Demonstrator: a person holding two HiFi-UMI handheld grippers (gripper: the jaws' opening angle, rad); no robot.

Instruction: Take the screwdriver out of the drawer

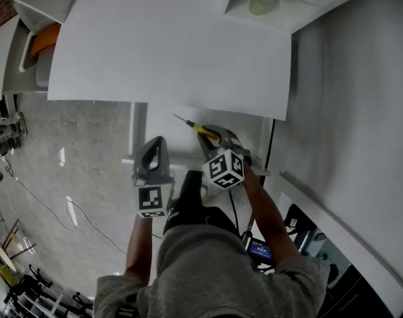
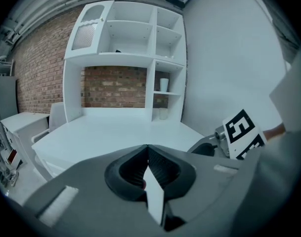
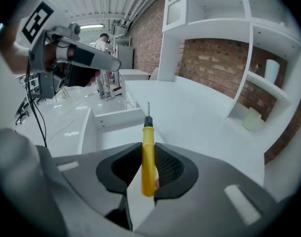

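Visibly slim screwdriver, yellow handle, black collar

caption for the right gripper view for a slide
Right tool shut on the yellow screwdriver, open white drawer beyond it.

A robotics lab or workshop hall, furnished with one homely piece: a bare red brick wall rises behind a white desk with an open-shelved white hutch. A ribbed metal ceiling with pipes runs overhead. Thin black cables trail across the grey concrete floor, and black tripod-like stands crowd its edge. A person in white stands at a far bench
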